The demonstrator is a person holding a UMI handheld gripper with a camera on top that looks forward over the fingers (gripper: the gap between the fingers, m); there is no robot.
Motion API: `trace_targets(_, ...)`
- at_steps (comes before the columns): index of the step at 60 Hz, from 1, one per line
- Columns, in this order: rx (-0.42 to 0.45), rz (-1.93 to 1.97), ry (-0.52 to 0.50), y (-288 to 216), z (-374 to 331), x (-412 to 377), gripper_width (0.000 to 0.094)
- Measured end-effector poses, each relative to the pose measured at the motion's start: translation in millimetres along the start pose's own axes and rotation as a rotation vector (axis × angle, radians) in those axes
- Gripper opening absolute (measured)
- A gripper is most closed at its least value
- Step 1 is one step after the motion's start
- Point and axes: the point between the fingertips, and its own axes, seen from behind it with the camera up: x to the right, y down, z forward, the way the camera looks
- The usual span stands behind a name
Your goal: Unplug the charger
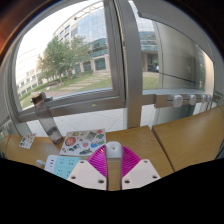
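Charger (114, 150): small white block with rounded top, standing upright on the wooden table (180, 135), between the tool's (112, 172) pink pads, just ahead of the fingertips.

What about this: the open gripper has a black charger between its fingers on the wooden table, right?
No. The gripper view shows the charger is white, not black. The rest holds: it stands between the fingers of the open gripper, on the wooden table.
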Motion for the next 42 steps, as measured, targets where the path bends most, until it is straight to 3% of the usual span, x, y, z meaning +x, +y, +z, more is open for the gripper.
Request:
trace_targets(11, -0.144, -0.050, -0.046, 68, 35, 5, 0.0148)
trace_targets(28, -0.182, -0.083, -0.037, 90, 43, 8, 0.0244)
trace_targets(31, -0.183, -0.083, -0.012, 90, 43, 12, 0.0296)
trace_targets(38, -0.138, -0.090, 0.053, 77, 36, 16, 0.0626)
trace_targets(42, -0.083, -0.091, 0.088, 59, 20, 11, 0.0679)
